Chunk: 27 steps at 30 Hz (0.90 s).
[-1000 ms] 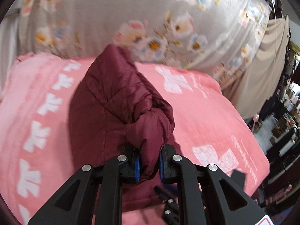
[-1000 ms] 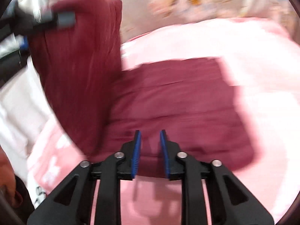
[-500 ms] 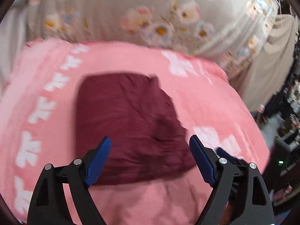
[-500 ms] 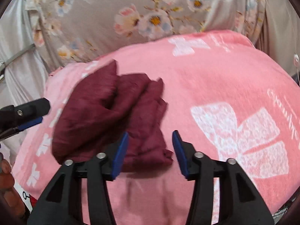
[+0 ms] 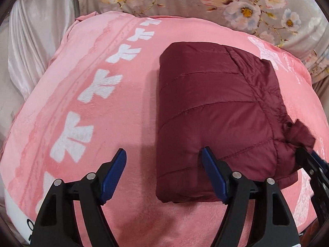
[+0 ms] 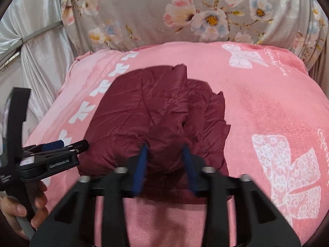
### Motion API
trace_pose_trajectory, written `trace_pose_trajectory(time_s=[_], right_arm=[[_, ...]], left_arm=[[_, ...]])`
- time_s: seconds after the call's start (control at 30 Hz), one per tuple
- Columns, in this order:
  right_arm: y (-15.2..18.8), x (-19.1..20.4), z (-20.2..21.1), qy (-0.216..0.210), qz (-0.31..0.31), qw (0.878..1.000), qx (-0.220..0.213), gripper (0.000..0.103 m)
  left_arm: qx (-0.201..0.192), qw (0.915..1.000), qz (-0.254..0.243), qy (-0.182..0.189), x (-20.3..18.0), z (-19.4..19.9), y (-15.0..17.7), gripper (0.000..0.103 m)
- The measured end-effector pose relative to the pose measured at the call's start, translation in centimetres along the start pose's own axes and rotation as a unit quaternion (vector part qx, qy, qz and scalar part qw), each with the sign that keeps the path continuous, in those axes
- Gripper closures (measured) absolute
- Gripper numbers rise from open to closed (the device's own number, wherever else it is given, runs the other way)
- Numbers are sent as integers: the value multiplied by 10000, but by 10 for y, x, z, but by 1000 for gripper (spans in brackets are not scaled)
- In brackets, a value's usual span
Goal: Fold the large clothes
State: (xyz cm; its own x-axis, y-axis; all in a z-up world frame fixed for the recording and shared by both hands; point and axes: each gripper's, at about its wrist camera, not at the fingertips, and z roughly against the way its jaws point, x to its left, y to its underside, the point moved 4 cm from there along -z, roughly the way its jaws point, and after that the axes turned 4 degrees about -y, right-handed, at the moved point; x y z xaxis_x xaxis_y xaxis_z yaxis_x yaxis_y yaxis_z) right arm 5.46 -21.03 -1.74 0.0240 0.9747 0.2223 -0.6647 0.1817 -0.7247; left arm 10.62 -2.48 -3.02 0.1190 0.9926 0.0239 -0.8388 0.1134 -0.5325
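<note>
Lying folded into a compact rectangular bundle, the dark maroon quilted puffer jacket (image 5: 216,111) rests on the pink plush blanket with white bow prints (image 5: 98,107). Stitched channels run across its top panel; a loose sleeve or cuff end bulges from its near right corner.

Left gripper (image 5: 164,173): jaws stand wide and are closing. Its right blue pad sits at or over the jacket's near edge, its left pad over bare blanket; no pad presses the fabric.

Right gripper (image 6: 165,166): jaws are closing, with a bunched fold of the jacket's near edge between the blue pads. This view is motion-blurred, so firm pad contact is probable but not certain.

Edges and clearance: the jacket's left edge is straight, with a broad strip of open blanket beside it. The right side is ragged, with layered folds showing. Open blanket lies right of the jacket and in front of it. A grey floral fabric (image 6: 185,10) rises behind the blanket
</note>
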Motion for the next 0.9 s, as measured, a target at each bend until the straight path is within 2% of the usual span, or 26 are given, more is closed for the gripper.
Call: trace_pose_trajectory(time_s=[0.07, 0.17, 0.3, 0.53, 0.7, 0.9], right_arm=[[4, -9, 9, -96, -144, 9998, -88, 99], [14, -27, 26, 89, -258, 9995, -183, 100], [42, -54, 24, 480, -376, 9981, 123, 100], [70, -73, 0, 763, -539, 9944, 486, 100], [83, -79, -17, 733, -632, 9931, 658, 100], [88, -79, -22, 716, -645, 9931, 666, 100]], left_arm=[[25, 10000, -36, 79, -3, 1, 3, 31], [119, 9993, -129, 319, -15, 1, 7, 31], [240, 9984, -306, 422, -35, -7, 13, 29], [302, 9975, -601, 238, -59, -22, 25, 29], [326, 9970, -671, 197, -64, -31, 28, 29], [270, 9963, -809, 69, -70, -40, 29, 28]])
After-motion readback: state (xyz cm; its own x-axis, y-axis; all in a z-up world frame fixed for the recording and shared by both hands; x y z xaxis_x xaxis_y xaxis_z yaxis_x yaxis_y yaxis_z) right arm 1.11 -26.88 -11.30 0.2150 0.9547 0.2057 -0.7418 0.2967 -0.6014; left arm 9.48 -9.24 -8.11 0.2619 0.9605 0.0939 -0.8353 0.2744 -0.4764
